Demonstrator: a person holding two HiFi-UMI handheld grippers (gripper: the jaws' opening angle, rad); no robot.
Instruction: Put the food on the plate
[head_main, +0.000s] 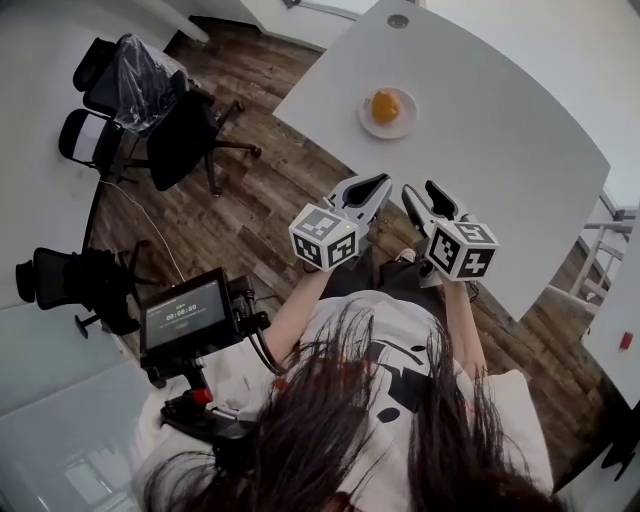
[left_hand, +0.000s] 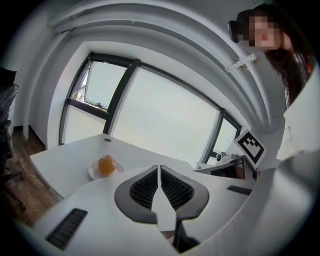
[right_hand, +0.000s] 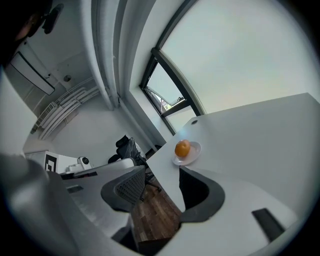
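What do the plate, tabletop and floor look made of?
Plate: smooth plain white with a thin rim, so ceramic or plastic; can't tell which.
Tabletop: probably matte white laminate, with an even colour and no grain.
Floor: wood or wood-look planks, showing brown grain and visible seams.

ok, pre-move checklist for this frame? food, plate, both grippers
1. Food on plate: ok, the orange piece sits on it.
2. Plate fully on table: ok.
3. Left gripper empty: ok, jaws together on nothing.
4. Right gripper empty: ok, jaws apart, nothing between.
5. Both grippers clear of the table: ok, held short of it, near the person's body.
6. More food to place: cannot tell; none shows on the table.
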